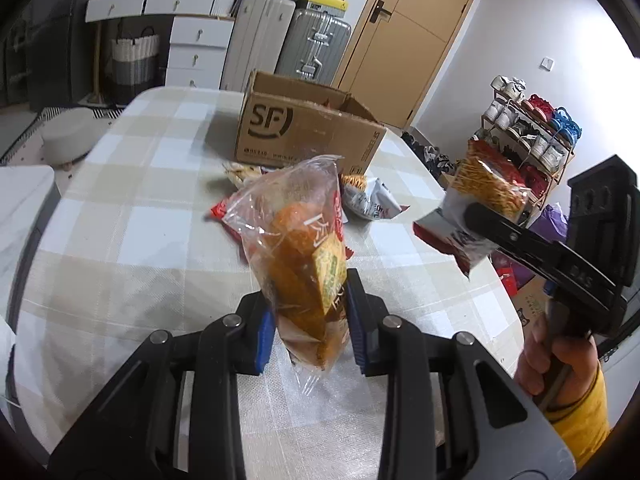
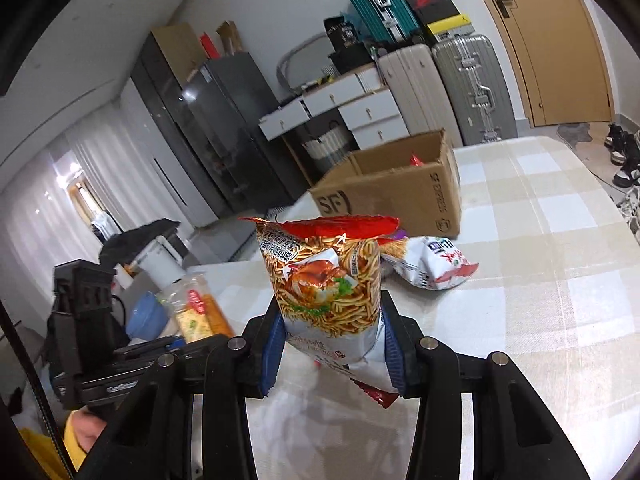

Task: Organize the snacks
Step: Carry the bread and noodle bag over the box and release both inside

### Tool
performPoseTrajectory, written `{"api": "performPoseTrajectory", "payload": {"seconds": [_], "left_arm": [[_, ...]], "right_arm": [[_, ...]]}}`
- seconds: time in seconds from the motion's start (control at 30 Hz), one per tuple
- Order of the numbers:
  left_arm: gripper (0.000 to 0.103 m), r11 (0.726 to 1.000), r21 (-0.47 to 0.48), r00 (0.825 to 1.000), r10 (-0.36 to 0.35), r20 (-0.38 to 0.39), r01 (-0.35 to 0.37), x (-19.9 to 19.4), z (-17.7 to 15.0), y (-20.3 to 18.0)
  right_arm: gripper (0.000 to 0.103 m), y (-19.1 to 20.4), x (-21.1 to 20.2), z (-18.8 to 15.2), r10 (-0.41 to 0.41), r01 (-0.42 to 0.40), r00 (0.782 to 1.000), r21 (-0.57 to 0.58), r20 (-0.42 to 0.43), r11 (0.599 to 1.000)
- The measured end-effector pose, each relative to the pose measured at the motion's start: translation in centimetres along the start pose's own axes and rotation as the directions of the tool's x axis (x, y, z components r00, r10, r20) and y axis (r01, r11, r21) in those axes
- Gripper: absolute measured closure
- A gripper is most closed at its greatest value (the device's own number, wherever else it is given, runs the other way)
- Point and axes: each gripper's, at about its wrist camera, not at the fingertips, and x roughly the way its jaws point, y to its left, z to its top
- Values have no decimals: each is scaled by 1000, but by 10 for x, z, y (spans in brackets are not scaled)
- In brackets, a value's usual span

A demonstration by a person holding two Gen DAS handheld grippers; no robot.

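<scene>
My left gripper [image 1: 310, 320] is shut on a clear bag of orange crackers [image 1: 300, 248] and holds it upright above the checked tablecloth; the bag also shows in the right wrist view [image 2: 198, 312]. My right gripper [image 2: 332, 354] is shut on a noodle snack packet [image 2: 328, 280] and holds it upright above the table; the packet also shows in the left wrist view [image 1: 484, 196]. An open cardboard box marked SF [image 1: 304, 132] stands at the far side of the table, also in the right wrist view [image 2: 396, 192], with something red inside.
More snack packets lie on the table in front of the box: a white one [image 1: 372, 198] [image 2: 432, 264], a red one [image 1: 220, 212] and a pale one [image 1: 240, 170]. Suitcases [image 1: 312, 46], drawers and a door stand behind. A shoe rack [image 1: 532, 132] stands right of the table.
</scene>
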Motion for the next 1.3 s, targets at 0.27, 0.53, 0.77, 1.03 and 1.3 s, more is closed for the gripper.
{"api": "performPoseTrajectory", "payload": {"seconds": [0.27, 0.53, 0.77, 1.03, 1.3], "left_arm": [[75, 999, 45, 1000, 3, 30, -5, -24, 2, -17], [75, 998, 68, 997, -5, 83, -1, -57, 12, -30], [75, 997, 82, 994, -15, 111, 6, -78, 28, -38], [75, 995, 103, 988, -29, 148, 13, -91, 73, -48], [75, 993, 120, 982, -18, 188, -4, -85, 136, -48]], "right_arm": [[60, 25, -27, -9, 29, -28, 999, -40, 18, 999], [60, 47, -56, 5, 66, -60, 995, -72, 80, 996], [59, 60, -71, 26, 83, -70, 990, -116, 115, 991], [59, 61, -77, 66, 93, -72, 984, -139, 151, 988], [59, 53, -51, 113, 69, -45, 988, -172, 136, 984]]}}
